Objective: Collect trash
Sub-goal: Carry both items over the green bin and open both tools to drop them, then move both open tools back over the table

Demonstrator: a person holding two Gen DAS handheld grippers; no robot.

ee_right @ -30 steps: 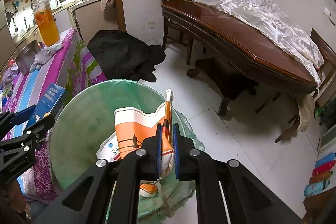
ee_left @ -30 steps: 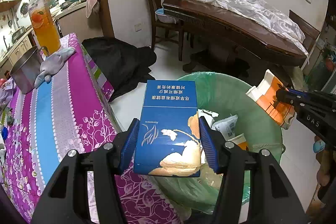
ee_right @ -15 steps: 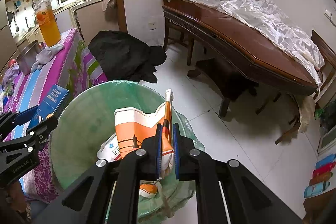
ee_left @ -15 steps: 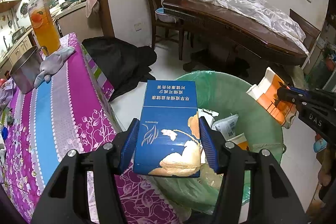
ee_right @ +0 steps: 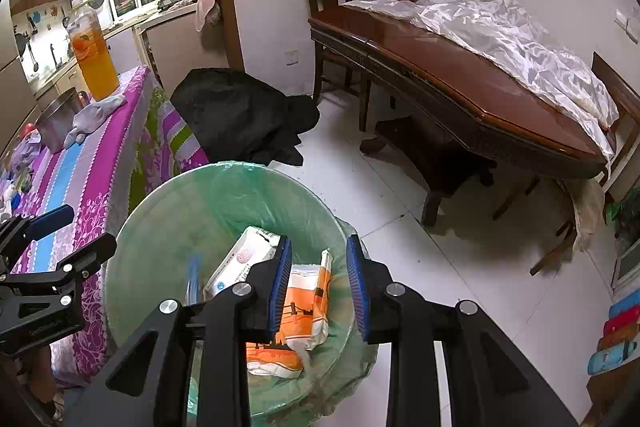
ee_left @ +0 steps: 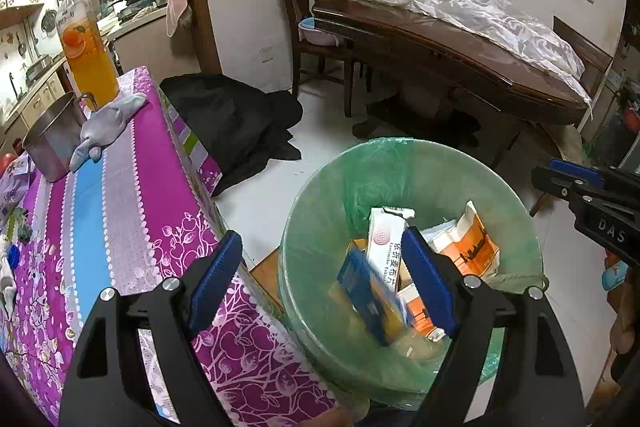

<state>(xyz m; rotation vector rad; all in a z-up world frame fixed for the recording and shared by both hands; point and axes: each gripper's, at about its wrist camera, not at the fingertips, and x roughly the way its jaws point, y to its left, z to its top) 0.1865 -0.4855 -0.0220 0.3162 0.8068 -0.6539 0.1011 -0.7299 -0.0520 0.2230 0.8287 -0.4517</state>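
Left wrist view: both grippers, left (ee_left: 320,279) and right (ee_right: 319,285), gape empty; three cartons, perhaps more, in one bin (ee_left: 320,195).

White tile floor (ee_right: 400,211) holds the green-lined trash bin (ee_left: 320,211) and a black cloth heap (ee_left: 232,123). Purple striped table (ee_left: 132,195) carries a steel pot (ee_left: 52,143), juice bottle (ee_left: 86,59), grey cloth (ee_left: 108,119).
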